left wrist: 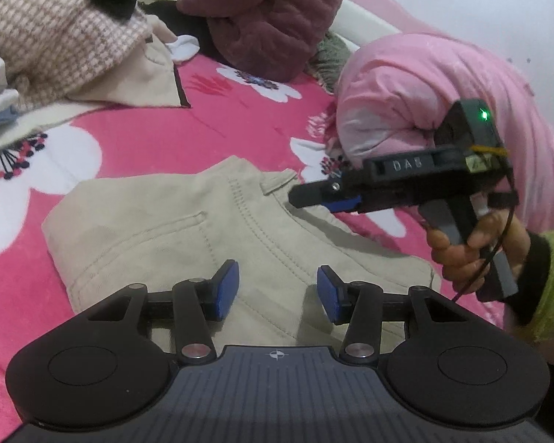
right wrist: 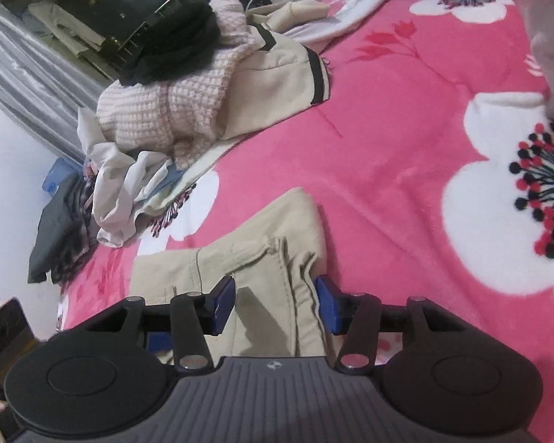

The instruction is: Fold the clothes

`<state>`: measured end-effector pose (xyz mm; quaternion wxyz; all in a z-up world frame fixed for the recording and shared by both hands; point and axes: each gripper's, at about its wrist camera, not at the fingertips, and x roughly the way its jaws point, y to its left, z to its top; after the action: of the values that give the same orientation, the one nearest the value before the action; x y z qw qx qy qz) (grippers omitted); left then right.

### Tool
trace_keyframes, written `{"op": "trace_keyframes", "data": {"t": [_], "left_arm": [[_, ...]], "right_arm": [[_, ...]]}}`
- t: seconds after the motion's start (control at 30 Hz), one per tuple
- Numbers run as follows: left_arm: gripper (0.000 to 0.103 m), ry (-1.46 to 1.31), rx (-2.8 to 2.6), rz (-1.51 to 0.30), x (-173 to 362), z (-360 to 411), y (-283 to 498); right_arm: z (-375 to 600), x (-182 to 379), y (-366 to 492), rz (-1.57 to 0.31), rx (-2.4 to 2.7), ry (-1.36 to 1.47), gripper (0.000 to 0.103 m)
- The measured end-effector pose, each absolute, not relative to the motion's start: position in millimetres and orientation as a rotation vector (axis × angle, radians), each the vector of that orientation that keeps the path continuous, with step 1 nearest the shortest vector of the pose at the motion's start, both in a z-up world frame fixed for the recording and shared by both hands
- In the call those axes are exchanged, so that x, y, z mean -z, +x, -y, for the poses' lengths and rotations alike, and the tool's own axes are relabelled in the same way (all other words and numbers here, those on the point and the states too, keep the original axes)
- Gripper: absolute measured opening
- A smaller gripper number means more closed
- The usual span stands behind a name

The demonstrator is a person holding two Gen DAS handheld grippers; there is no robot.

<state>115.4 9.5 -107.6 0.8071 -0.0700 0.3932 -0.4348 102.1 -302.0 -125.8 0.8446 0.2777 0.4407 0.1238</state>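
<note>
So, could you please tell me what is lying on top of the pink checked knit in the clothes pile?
A black garment lies on the pink checked knit. What the knit covers is mostly hidden.

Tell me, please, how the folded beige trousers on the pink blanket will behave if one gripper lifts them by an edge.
The beige trousers would probably droop and unfold: they lie as soft folded layers. Thick seams and a stitched pocket suggest sturdy, fairly heavy cloth. The fleecy pink blanket would likely drag against them when they are pushed.
</note>
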Motion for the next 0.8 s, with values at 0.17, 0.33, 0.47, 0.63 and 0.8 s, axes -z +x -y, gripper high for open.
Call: {"op": "trace_keyframes", "data": {"t": [0.17, 0.33, 0.47, 0.63, 0.8], "left_arm": [[0.047, -0.208, 0.955, -0.851, 112, -15, 121], [0.047, -0.235, 0.953, -0.855, 113, -17, 122], [0.047, -0.255, 0.937, -0.858, 113, -17, 122], [0.047, -0.298, 0.918, -0.875, 114, -19, 124], [0.047, -0.399, 0.906, -0.918, 113, -27, 134]], "right_arm": [[324, 130, 93, -0.894, -0.275, 0.756, 0.053], [320, 120, 91, -0.882, -0.32, 0.698, 0.056], [312, 113, 88, -0.894, -0.356, 0.654, 0.06], [301, 116, 90, -0.91, -0.394, 0.623, 0.07], [298, 120, 98, -0.91, -0.406, 0.636, 0.065]]}}
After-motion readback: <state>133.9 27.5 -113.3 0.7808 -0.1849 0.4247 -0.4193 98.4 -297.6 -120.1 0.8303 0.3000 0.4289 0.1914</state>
